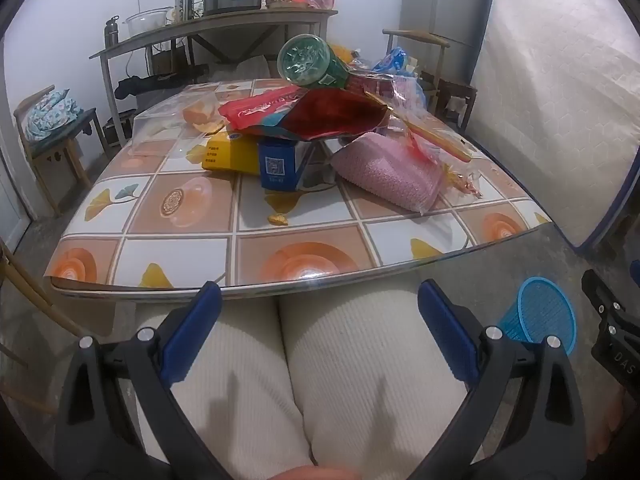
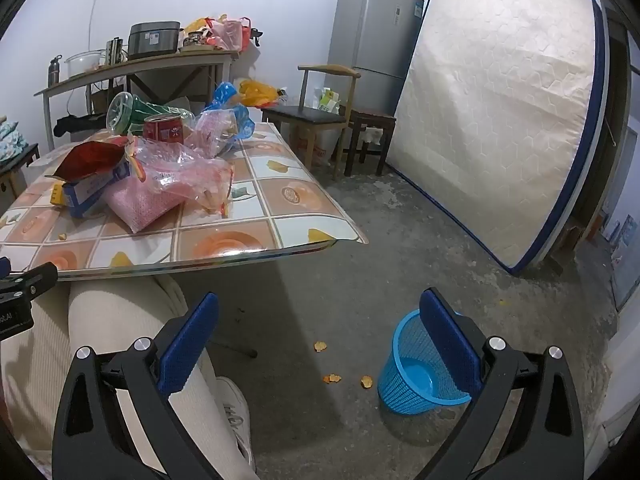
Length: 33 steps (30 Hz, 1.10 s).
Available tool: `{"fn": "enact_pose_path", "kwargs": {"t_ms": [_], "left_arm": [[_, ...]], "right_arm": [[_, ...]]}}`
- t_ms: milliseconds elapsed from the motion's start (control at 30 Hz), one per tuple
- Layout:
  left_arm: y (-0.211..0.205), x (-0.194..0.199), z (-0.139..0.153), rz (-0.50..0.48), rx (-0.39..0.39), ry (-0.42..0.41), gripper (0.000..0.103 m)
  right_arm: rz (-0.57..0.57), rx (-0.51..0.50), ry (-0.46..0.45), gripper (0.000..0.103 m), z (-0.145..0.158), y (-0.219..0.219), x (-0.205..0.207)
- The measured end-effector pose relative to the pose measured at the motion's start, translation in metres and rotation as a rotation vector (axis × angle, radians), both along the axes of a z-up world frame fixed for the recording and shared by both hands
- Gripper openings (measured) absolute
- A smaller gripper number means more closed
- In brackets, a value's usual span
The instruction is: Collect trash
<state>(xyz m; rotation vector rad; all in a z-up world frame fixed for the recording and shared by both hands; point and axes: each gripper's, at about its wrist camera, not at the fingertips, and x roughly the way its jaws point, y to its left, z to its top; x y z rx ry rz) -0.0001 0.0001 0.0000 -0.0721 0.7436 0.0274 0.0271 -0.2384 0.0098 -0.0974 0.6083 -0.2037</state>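
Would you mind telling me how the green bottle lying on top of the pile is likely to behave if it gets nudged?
The green bottle lies on its side atop loose wrappers, so it will probably roll off. It looks like empty plastic, so likely light. Its round, glossy body may slip between flat jaws.

The table's near edge (image 1: pixel 304 256) lies bare; behind it the trash heap (image 1: pixel 320 120) blocks the middle.

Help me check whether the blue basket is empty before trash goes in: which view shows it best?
The right wrist view: the blue basket stands on the floor, seen from above into its bare bottom, with only its right side behind a tool finger. The left wrist view shows just its mesh mouth at the edge, its bottom unseen.
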Motion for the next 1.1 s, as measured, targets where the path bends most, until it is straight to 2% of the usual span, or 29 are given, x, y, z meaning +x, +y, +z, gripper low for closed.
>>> {"fn": "enact_pose_path", "kwargs": {"t_ms": [533,600,1100], "left_arm": [[-0.0015,0.0023,-0.0013,0.001,-0.001,-0.005,0.095],[-0.0012,0.0017,-0.0002,0.003,-0.001,-0.005,0.095],[0.0033,0.0010,0.0009,0.011,-0.004,0.001,0.095]], "right_arm": [[0.000,-0.001,-0.001,0.098,-0.0033,-0.0025,-0.0025],[0.001,0.000,-0.001,0.098,0.0046,0.0016,0.0014],[0.001,-0.001,-0.001,0.098,0.0064,0.0051,0.0026]]}}
